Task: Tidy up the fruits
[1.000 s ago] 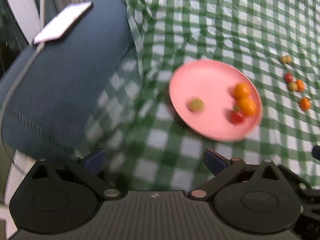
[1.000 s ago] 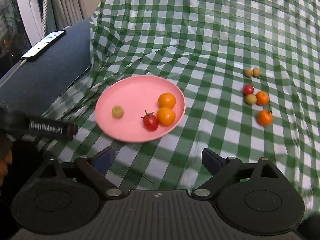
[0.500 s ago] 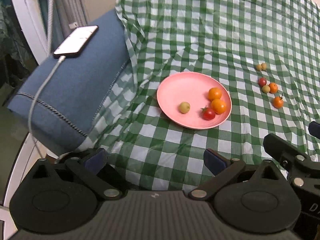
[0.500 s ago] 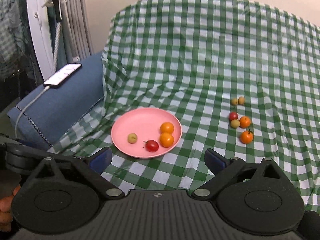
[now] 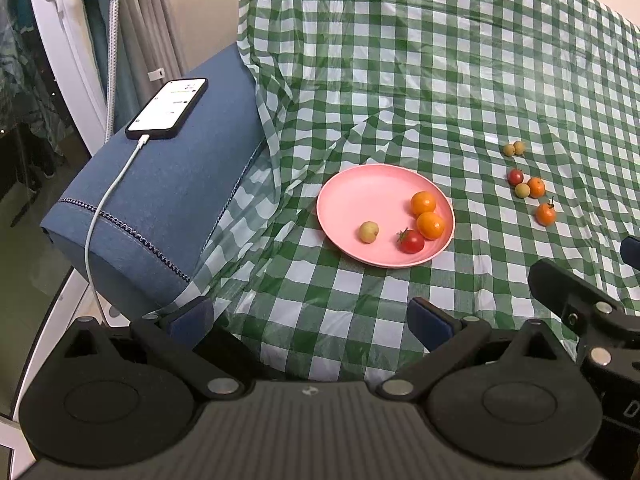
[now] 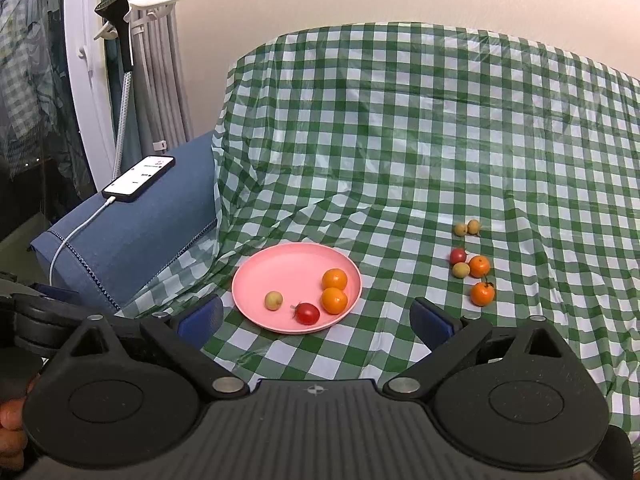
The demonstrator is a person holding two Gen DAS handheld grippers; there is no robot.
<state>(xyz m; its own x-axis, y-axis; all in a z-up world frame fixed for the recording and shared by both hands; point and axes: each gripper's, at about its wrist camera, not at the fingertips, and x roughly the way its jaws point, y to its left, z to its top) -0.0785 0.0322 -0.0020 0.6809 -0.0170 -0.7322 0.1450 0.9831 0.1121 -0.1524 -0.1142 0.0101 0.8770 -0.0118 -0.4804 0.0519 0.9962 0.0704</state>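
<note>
A pink plate (image 5: 352, 196) (image 6: 280, 272) lies on the green checked cloth. It holds two oranges (image 5: 423, 203) (image 6: 334, 279), a red tomato (image 5: 411, 241) (image 6: 307, 313) and a small yellow fruit (image 5: 368, 232) (image 6: 273, 300). Several small fruits lie loose to the right of the plate, among them an orange with a stem (image 5: 545, 213) (image 6: 482, 293) and a red one (image 5: 515, 177) (image 6: 458, 256). My left gripper (image 5: 310, 316) is open and empty, well back from the plate. My right gripper (image 6: 316, 316) is open and empty, near the plate's front edge.
A blue cushion (image 5: 160, 200) (image 6: 132, 232) at the left carries a phone (image 5: 167, 108) (image 6: 139, 178) on a white cable. The right gripper's body (image 5: 592, 316) shows at the left view's right edge. A wall and curtain stand behind.
Both grippers have pulled back and up from the plate, so plate and fruits look smaller and farther away. Both stay open and empty. The fruits have not moved.
</note>
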